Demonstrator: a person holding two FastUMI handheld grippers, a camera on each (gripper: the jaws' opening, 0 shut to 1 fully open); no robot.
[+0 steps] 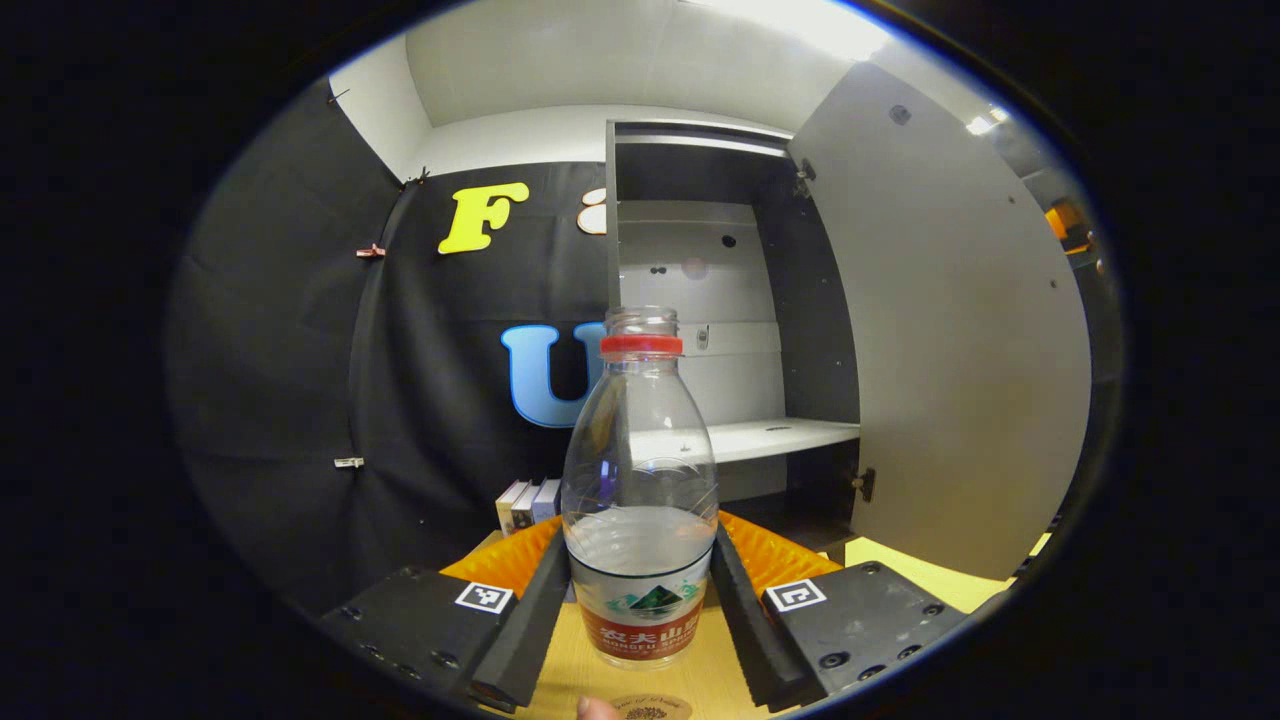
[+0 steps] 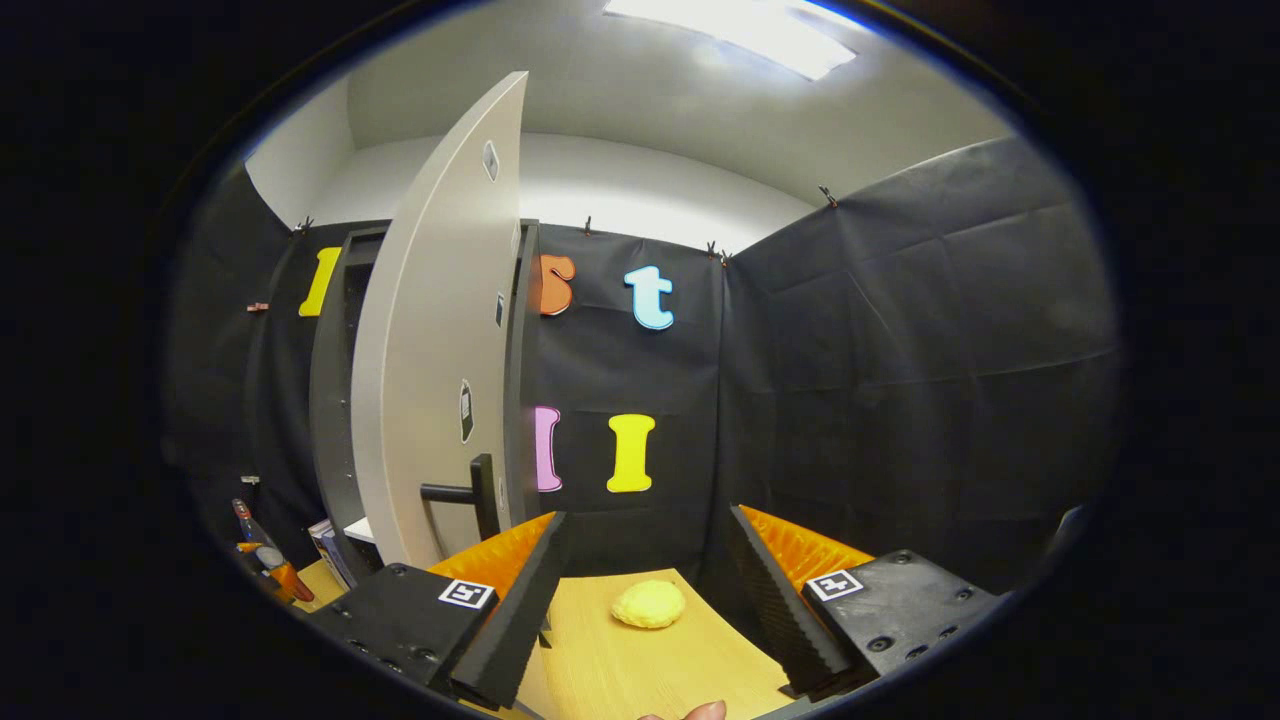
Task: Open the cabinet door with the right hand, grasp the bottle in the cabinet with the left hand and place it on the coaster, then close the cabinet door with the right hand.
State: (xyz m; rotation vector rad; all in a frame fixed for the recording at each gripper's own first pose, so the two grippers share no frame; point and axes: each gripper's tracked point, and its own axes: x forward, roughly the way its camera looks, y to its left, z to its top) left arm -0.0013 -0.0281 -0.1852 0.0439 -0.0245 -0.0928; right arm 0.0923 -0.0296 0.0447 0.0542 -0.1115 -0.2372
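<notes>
Cabinet [image 1: 700, 300]: stands at the table's far edge, interior shelf bare. Door [image 2: 430, 330]: swung wide open, dark handle [image 2: 470, 493] low on its face. Table [image 2: 620, 670]: light wood. Bottle [image 1: 640, 480]: clear, uncapped, part-filled, upright over the table's near edge, both fingers of the left gripper [image 1: 640, 600] pressing its labelled lower body. Right gripper [image 2: 640, 600]: jaws wide, holding nothing, beside the door. Coaster [image 1: 650, 710]: round, at the near edge, directly below the bottle. Yellow lump [image 2: 648, 604]: on the table between the right fingers.
</notes>
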